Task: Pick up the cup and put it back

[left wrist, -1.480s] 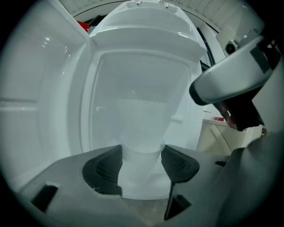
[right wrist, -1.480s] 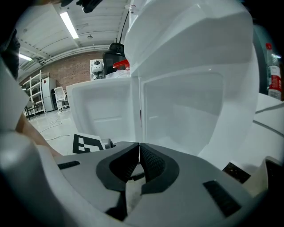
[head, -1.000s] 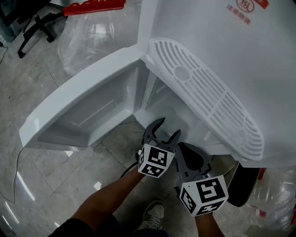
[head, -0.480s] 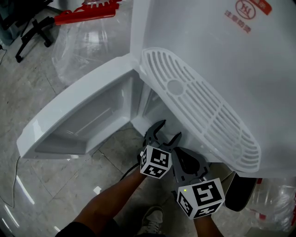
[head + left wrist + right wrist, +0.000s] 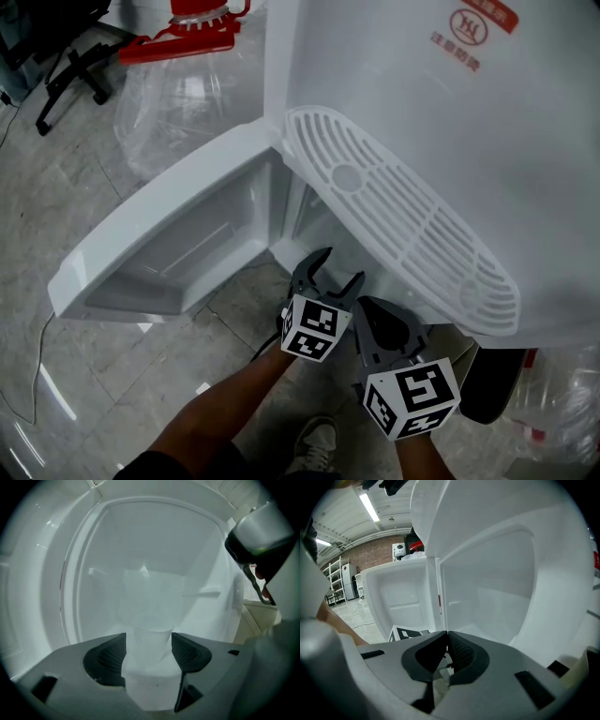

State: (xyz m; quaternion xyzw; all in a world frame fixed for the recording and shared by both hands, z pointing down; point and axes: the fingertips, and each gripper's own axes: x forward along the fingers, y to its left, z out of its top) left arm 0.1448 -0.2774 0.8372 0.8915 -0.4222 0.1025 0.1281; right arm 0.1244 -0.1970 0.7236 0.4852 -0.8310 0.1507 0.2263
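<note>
White plastic forms the biggest thing in view, a tall water dispenser point(image 5: 422, 122) with a red logo near its top. Low on the dispenser's front, its cupboard door point(image 5: 159, 234) is swung wide open to the left, its moulded inner face turned up. Above the open cupboard, a slotted oval grille point(image 5: 403, 220) juts out from the dispenser's front. Grey stone floor point(image 5: 56, 169) spreads around the dispenser's foot. On it, behind the door, is a clear water jug point(image 5: 187, 84) with a red top.

Right at the cupboard mouth, below the grille, the left hand-held gripper point(image 5: 339, 267) points into the dispenser. Its jaws are spreading apart, and the pale, see-through cup point(image 5: 150, 597) is between them, upright on the cupboard floor inside the dispenser. The dark ribbed pads point(image 5: 111, 657) flank the cup's narrow lower part on both sides. Whether they just brush its wall or stand clear cannot be made out, but they do not squeeze it.

Just to the right of that one, also at the dispenser's foot, is the right hand-held gripper point(image 5: 446, 644). Its jaws are pressed together at the tips with nothing between them. Each gripper carries a cube with black and white square markers at its rear.
</note>
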